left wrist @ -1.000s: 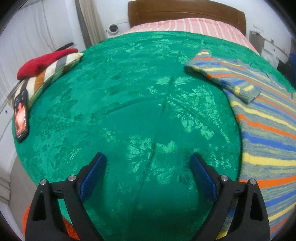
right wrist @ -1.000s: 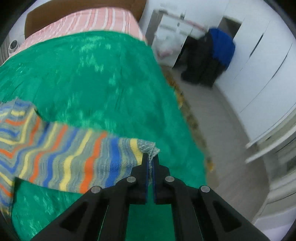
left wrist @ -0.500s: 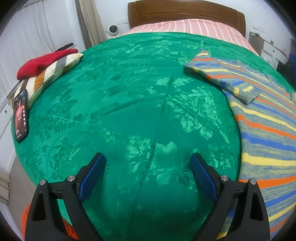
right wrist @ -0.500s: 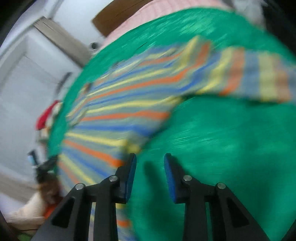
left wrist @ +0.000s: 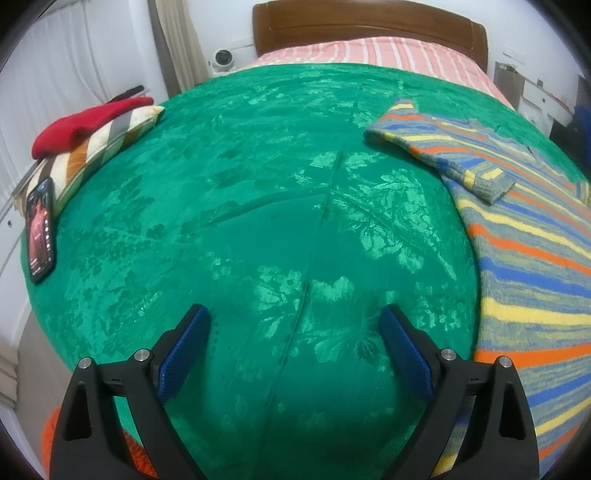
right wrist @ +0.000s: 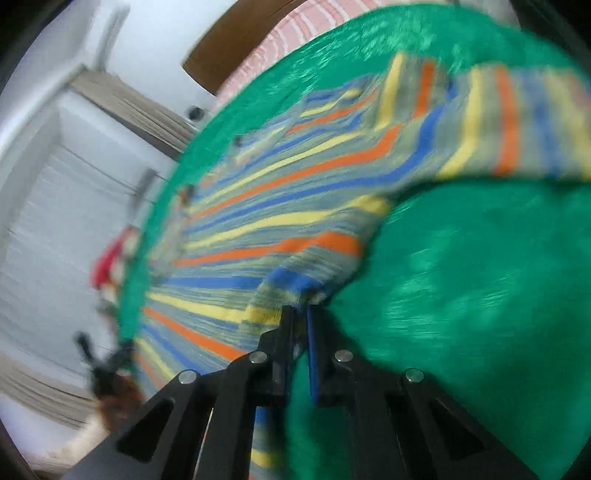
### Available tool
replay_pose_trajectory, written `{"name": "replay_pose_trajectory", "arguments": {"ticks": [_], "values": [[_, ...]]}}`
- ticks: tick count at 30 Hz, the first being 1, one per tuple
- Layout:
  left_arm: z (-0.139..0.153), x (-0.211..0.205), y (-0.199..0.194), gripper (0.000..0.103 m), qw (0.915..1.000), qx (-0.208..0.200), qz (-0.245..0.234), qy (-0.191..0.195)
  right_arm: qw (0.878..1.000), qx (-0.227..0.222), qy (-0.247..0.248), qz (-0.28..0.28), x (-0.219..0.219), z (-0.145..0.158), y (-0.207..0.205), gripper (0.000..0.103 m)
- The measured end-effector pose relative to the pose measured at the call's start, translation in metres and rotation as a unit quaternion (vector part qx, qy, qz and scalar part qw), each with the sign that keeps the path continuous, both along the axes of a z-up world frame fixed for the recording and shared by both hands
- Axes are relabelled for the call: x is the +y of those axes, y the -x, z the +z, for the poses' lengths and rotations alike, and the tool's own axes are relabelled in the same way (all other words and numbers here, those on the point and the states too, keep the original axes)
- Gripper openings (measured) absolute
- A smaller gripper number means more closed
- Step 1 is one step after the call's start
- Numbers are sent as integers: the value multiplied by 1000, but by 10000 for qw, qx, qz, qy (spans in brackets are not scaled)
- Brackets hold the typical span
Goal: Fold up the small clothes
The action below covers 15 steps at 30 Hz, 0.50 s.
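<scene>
A striped sweater (left wrist: pixel 528 236) in blue, orange, yellow and grey lies on the green bedspread (left wrist: pixel 258 206), at the right of the left wrist view, with one sleeve folded across it. My left gripper (left wrist: pixel 295 350) is open and empty above bare bedspread, left of the sweater. In the blurred right wrist view my right gripper (right wrist: pixel 299 314) is shut on the sweater's (right wrist: pixel 280 206) near edge at its side. The other sleeve stretches away to the upper right.
A phone (left wrist: pixel 40 229) lies at the bed's left edge beside a striped pillow (left wrist: pixel 96 147) with a red garment (left wrist: pixel 85 123) on it. The wooden headboard (left wrist: pixel 369 33) and pink striped sheet are at the far end. Something orange (left wrist: pixel 51 435) lies below the bed's near-left edge.
My right gripper let go of the sleeve cuff, opened, swung round to the sweater's side edge and closed on it. The left gripper has stayed still and open.
</scene>
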<state>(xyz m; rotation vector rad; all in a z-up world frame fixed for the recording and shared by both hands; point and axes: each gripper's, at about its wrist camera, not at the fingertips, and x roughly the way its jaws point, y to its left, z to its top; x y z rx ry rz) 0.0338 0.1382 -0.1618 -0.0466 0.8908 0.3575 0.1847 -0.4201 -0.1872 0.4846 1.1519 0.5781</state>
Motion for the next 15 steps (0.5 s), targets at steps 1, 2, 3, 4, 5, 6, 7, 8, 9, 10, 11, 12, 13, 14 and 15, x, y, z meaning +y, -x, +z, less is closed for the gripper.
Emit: {"name": "replay_pose_trajectory", "arguments": {"ticks": [1, 2, 3, 4, 5, 6, 7, 8, 9, 10, 11, 12, 13, 14, 15], "values": [[0, 0, 0, 94, 10000, 2, -3, 1, 9996, -53, 266, -41, -4, 7, 1, 0], [0, -1, -1, 94, 10000, 5, 1, -4, 9963, -202, 823, -101, -12, 17, 2, 0], [-1, -1, -2, 94, 10000, -3, 9, -17, 9923, -311, 1194, -144, -18, 23, 2, 0], [-1, -2, -3, 94, 10000, -9, 14, -36, 9895, -358, 1385, -191, -23, 27, 2, 0], [-1, -4, -4, 94, 10000, -17, 14, -73, 9911, -290, 1280, -224, -31, 27, 2, 0], [-2, -4, -5, 94, 10000, -21, 10, -93, 9944, -174, 1019, -226, -37, 25, 1, 0], [-2, -4, -5, 94, 9999, -24, 10, -104, 9969, -93, 748, -214, -40, 24, 1, 3], [-2, -4, -4, 94, 10000, -28, 2, -94, 9984, -41, 522, -231, -40, 21, 2, 12], [-1, -4, -3, 94, 10000, -26, 1, -74, 9993, 31, 267, -249, -40, 18, 3, 21], [-1, -3, -3, 94, 10000, -26, 2, -48, 9996, 91, 51, -266, -35, 14, 3, 42], [-2, -2, -3, 94, 10000, -29, 6, -24, 9995, 118, -130, -277, -27, 11, 4, 47], [-2, -2, -3, 95, 10000, -32, 6, -27, 9992, 128, -304, -233, -20, 7, 3, 47], [-2, -3, -3, 95, 10000, -36, 4, -49, 9990, 157, -386, -141, -9, 2, 1, 47], [-2, -4, -3, 95, 9999, -42, 2, -92, 9988, 210, -434, -41, -2, -4, 0, 47], [-2, -4, -3, 95, 9999, -45, 0, -110, 9985, 215, -503, 31, 6, -9, -2, 47]]}}
